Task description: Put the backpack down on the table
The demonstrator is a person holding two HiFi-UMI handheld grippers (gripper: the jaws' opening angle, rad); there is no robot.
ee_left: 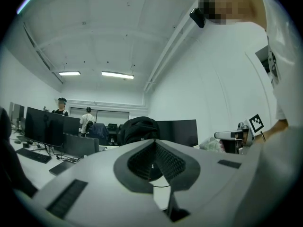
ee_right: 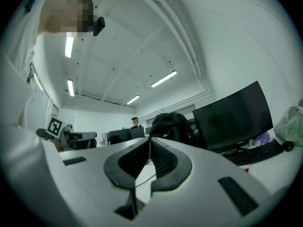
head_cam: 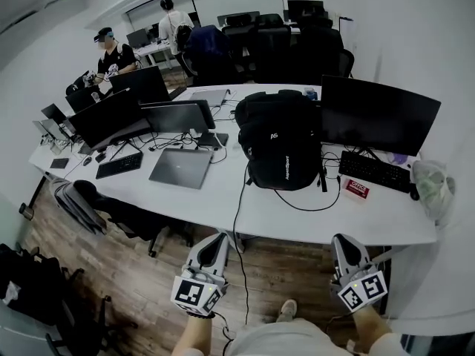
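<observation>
black fabric backpack (head_cam: 282, 143) stands upright on the long white table (head_cam: 297, 215); left gripper (head_cam: 216, 239) and right gripper (head_cam: 344, 241) hover short of its edge, jaws pressed together, nothing between them.

backpack (head_cam: 282, 143) — "as" mark

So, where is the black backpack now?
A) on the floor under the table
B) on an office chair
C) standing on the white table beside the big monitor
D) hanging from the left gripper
C: the backpack stands upright on the table, next to the monitor. The left gripper and the right gripper are both shut and empty, short of the table's edge.
</observation>
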